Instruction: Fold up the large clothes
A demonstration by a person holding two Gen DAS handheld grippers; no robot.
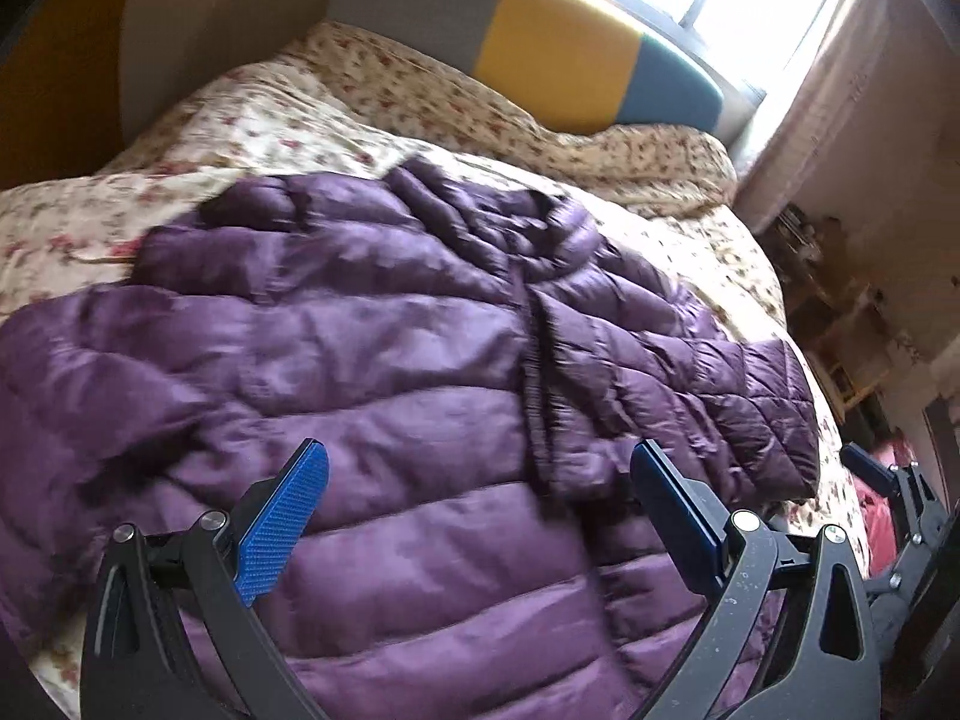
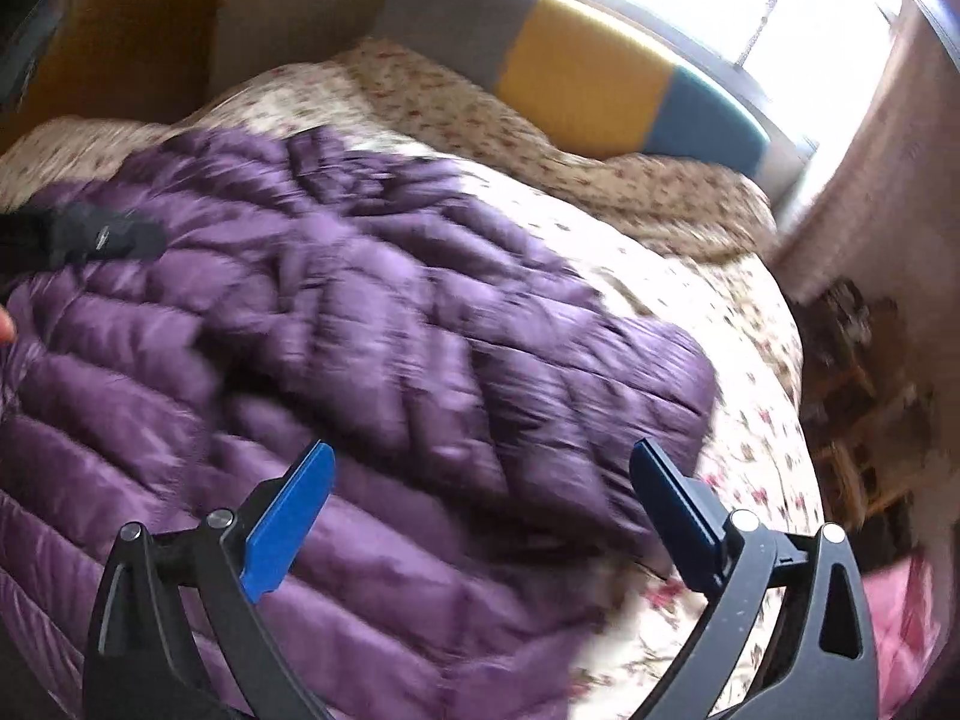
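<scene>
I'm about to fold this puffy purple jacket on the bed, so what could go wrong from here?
1. The jacket is thick and slick, so the open left gripper may pinch only the top layer, which could slip out.
2. The right gripper hangs over the jacket's edge beside the floral bedspread and might grab that too.

Bed right side: bare floral cover [image 2: 750,324] beside the purple jacket [image 2: 360,312], free to pass.
Far end: headboard [image 1: 558,54] blocks.
</scene>
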